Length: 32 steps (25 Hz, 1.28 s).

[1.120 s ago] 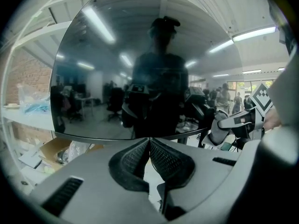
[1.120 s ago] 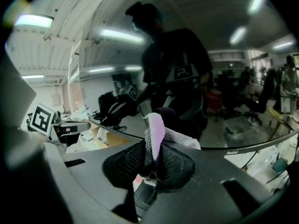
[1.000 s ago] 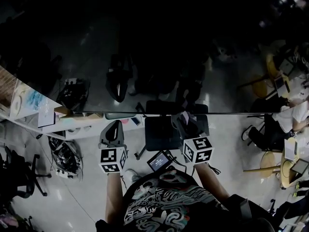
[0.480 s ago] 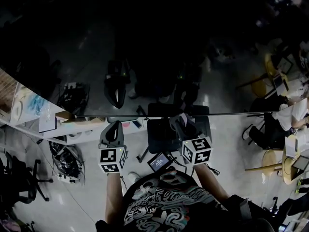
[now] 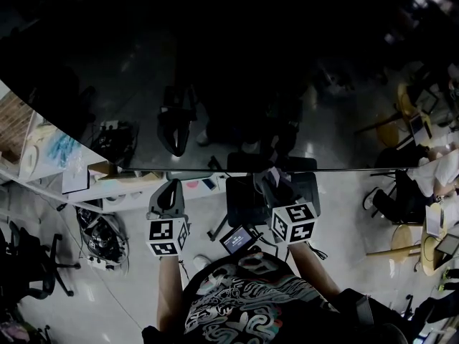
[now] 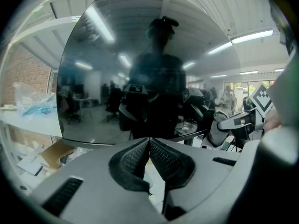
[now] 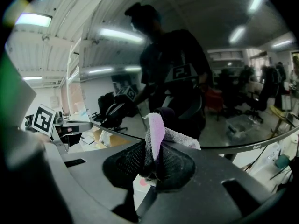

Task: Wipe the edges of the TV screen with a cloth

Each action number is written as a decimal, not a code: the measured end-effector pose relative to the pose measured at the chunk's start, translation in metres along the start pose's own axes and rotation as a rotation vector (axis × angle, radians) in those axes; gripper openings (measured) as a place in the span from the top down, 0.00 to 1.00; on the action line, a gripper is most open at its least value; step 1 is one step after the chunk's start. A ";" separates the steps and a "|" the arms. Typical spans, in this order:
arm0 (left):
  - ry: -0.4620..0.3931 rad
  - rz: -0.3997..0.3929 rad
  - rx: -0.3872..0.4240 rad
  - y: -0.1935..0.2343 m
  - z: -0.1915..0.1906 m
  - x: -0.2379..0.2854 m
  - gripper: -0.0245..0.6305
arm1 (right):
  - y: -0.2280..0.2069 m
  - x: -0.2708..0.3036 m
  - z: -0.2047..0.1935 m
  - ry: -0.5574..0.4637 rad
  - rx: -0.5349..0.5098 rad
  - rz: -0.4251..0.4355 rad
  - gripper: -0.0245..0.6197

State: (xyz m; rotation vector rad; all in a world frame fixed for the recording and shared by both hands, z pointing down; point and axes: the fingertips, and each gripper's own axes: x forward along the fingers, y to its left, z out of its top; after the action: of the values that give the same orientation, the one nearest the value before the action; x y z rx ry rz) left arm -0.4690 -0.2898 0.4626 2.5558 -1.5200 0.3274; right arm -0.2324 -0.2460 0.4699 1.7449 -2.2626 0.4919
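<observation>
Right gripper [image 7: 153, 158] clamps cloth [image 7: 157, 129], left gripper [image 6: 149, 143] (bare) — closed

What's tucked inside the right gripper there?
A pinkish-grey cloth, pinched in the right gripper, with its folded top poking up in front of the TV screen. How far the cloth runs down inside the gripper is covered.

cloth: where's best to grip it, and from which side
Pinch the cloth by its bunched fold from the person's side, as the right gripper does now: a soft tuft pokes past the tips toward the TV screen, so cloth, not gripper, would likely meet its edge.
</observation>
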 end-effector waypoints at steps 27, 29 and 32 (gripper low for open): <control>0.007 0.068 -0.013 0.066 -0.014 -0.043 0.94 | 0.066 0.034 0.006 -0.010 0.000 0.065 0.83; 0.007 0.068 -0.013 0.070 -0.015 -0.046 0.94 | 0.070 0.037 0.006 -0.010 0.000 0.065 0.83; 0.009 0.070 -0.014 0.078 -0.016 -0.050 0.93 | 0.077 0.041 0.008 -0.012 -0.001 0.065 0.83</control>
State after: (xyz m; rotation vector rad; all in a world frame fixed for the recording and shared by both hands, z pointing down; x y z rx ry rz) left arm -0.5623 -0.2801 0.4662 2.4914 -1.6055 0.3351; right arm -0.3175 -0.2678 0.4698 1.6823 -2.3339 0.4942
